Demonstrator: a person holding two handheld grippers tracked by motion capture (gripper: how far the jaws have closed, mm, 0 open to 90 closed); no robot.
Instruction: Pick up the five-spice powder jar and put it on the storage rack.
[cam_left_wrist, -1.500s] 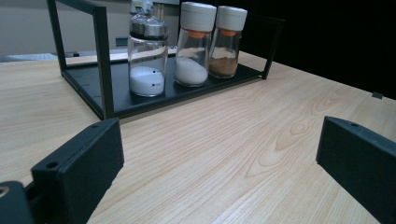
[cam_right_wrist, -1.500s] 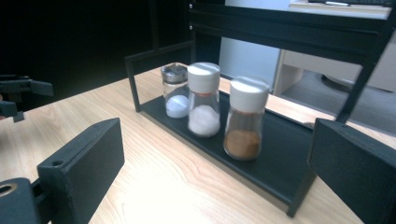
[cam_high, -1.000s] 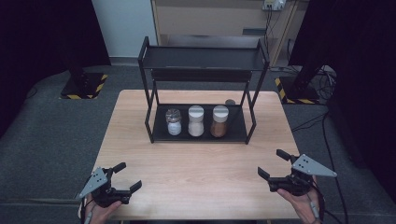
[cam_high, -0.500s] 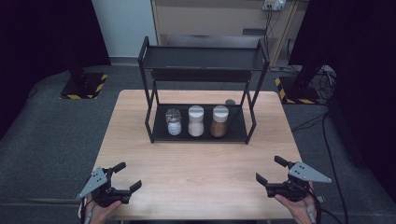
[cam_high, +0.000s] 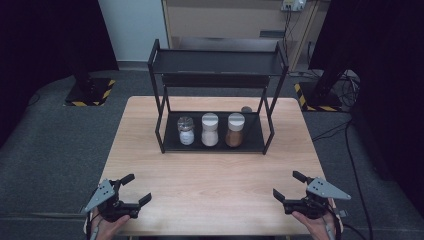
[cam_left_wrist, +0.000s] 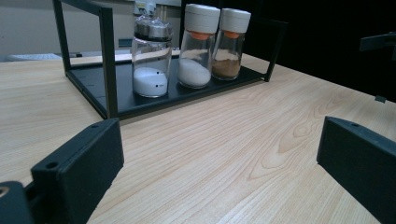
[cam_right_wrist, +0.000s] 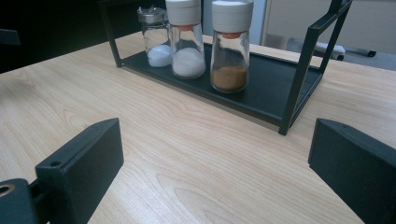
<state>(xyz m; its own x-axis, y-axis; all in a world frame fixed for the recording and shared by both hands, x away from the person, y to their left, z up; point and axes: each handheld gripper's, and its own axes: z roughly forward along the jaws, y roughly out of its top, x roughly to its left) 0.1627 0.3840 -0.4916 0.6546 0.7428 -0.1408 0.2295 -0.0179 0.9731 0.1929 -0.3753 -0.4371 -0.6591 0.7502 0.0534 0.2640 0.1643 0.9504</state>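
Spice jars stand three in a row on the bottom shelf of a black metal two-tier rack (cam_high: 218, 62) at the centre of the high view, on a light wooden table (cam_high: 215, 175). At the left of the row is a clear shaker with a shiny metal cap (cam_high: 185, 131), about a third full of white grains. The middle jar, white-lidded (cam_high: 210, 129), also holds white powder, and the right-hand white-lidded jar (cam_high: 235, 130) holds brown powder. The three stand just beside one another, upright; whether they touch cannot be told. The rack's upper shelf is bare.

Low in the high view, the left gripper (cam_high: 131, 189) sits at the lower left of the frame near the table's front edge, held in a hand (cam_high: 107, 227), its jaws spread wide with nothing between them. At the lower right the right gripper (cam_high: 289, 186) is likewise held in a hand (cam_high: 315, 225), jaws wide apart and empty. Both are well apart from the rack.

In the left gripper view the shaker (cam_left_wrist: 150, 58) is nearest, at upper centre, with the other two jars behind to its right. In the right gripper view the brown-powder jar (cam_right_wrist: 229, 44) stands nearest at upper centre, the rack's corner post to its right.
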